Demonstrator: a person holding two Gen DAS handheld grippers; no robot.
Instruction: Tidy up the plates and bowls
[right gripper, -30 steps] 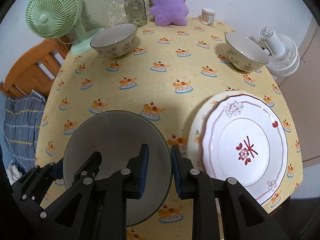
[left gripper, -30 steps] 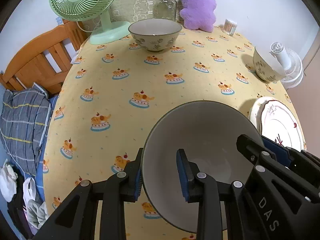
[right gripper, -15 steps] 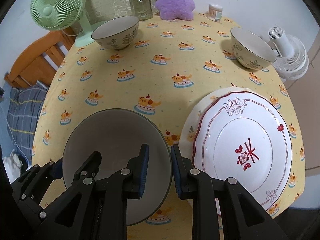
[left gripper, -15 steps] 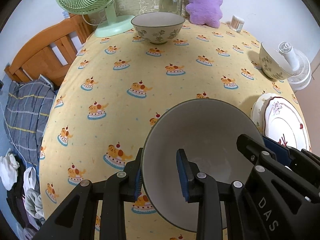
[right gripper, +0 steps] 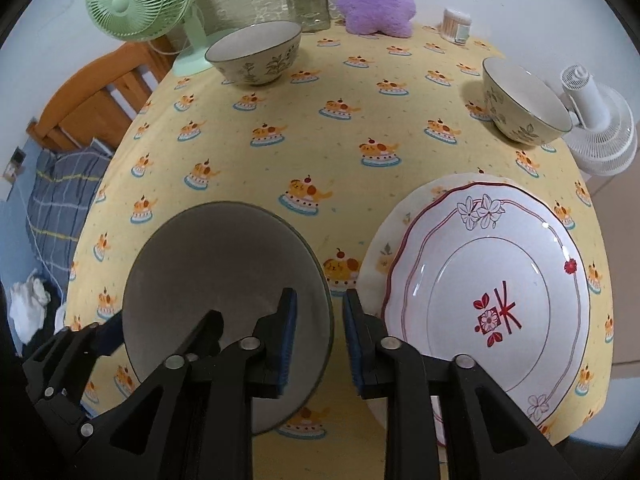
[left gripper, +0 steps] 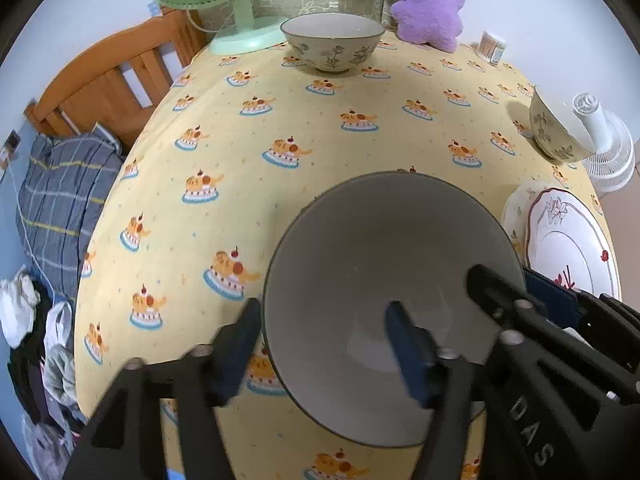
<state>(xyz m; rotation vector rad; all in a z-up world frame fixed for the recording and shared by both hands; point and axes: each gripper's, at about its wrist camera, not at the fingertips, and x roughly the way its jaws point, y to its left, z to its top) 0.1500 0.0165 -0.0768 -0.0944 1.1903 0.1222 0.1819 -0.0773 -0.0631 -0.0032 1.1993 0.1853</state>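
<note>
Left gripper (left gripper: 324,346): jaws have just been opening and now stand wide, straddling the left rim of the grey bowl (left gripper: 394,304). One finger sits outside the wall, the other inside the bowl, and neither pad appears to press the rim. The fingers are motion-blurred.

Right gripper (right gripper: 318,336): jaws have also just been opening, to a narrow gap. The bowl's right rim runs between the pads, with a sliver of clearance on each side, so I read this as released, not gripped.

The grey bowl (right gripper: 226,276) rests on the yellow tablecloth (right gripper: 340,140) at the near edge of the table, just left of the plates. The red-patterned plate (right gripper: 488,300) lies on top of a paler plate (right gripper: 382,256), whose edge shows at its left. The bowl and the plate stack are close but apart.

Two floral bowls remain unstacked: the far bowl (right gripper: 256,54) by the green fan (right gripper: 136,0), and the right bowl (right gripper: 524,102) beside the white fan (right gripper: 600,128).

Judgement: the step in hand is the release of the grey bowl at its set-down spot. The plates look done; the bowls are about a third done.

The next move calls for lifting both grippers clear of the rim without dragging it, then reaching for one floral bowl and nesting it in the grey bowl. The risk is an inner finger catching the wall and tipping the bowl off the table edge.
</note>
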